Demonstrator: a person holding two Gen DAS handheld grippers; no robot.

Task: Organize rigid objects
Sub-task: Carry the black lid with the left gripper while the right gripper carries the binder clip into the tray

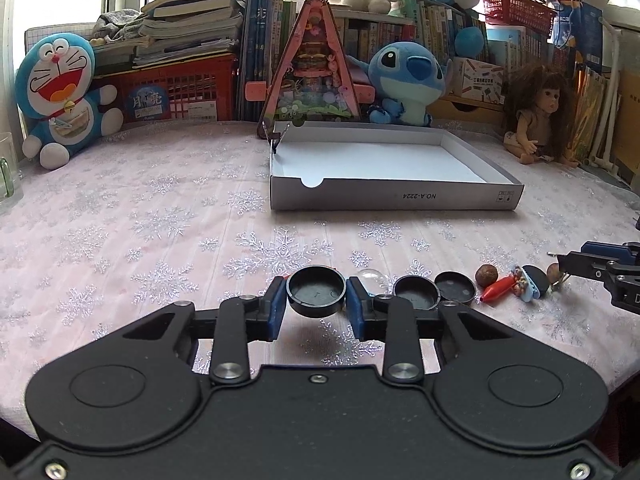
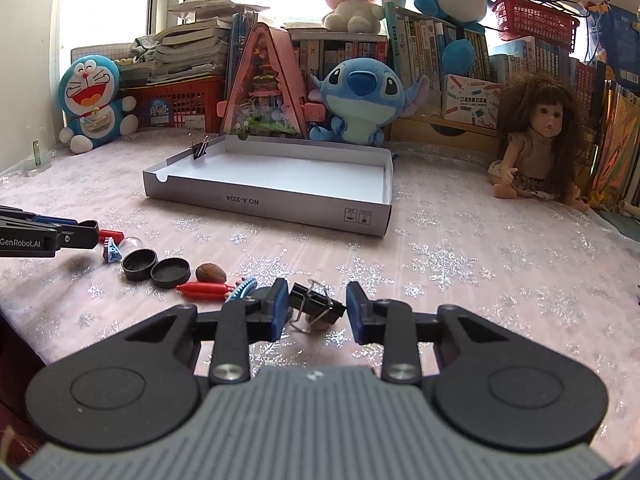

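Black cap [image 1: 316, 295] clamped in left gripper [image 1: 316, 304] — binder clip [image 2: 316, 305] between right gripper [image 2: 318, 306] fingers, unpinched.

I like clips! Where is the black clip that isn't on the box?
In the right wrist view the black binder clip lies on the tablecloth between the right gripper's fingers, right of the red toy.

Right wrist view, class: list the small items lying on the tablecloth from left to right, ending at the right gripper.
Two round black caps → brown nut → red plastic piece → black binder clip between the right gripper fingers.
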